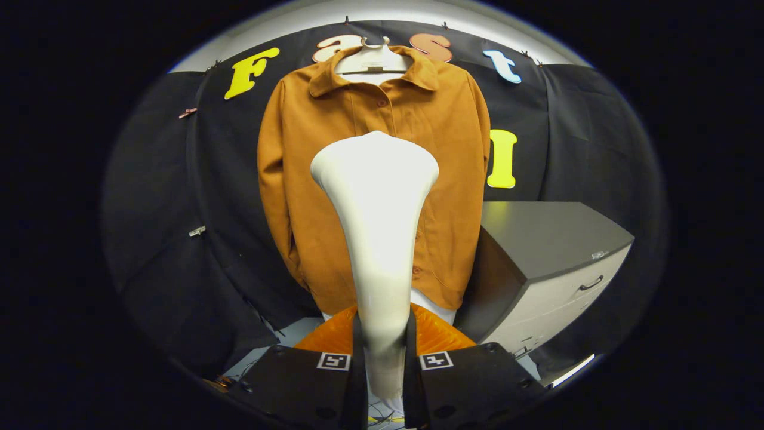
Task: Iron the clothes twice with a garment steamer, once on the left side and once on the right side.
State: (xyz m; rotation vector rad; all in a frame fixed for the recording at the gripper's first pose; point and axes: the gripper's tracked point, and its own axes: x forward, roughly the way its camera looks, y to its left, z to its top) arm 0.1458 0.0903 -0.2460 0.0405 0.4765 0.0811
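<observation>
A white garment steamer (377,227) stands upright between my fingers, its narrow handle clamped by both and its wide head rising in front of the garment. My gripper (383,358) is shut on the steamer's handle. Beyond it hangs an orange-brown button-up jacket (322,179) on a white hanger (371,60), collar at the top, against the black booth wall. The steamer head sits over the jacket's middle, at about chest height, and hides the button line there. Whether the head touches the fabric is unclear.
A grey cabinet (555,263) with drawer handles stands to the right of the jacket, close to its right sleeve. An orange object (436,334) lies low, just behind my fingers. Black cloth covers the wall to the left.
</observation>
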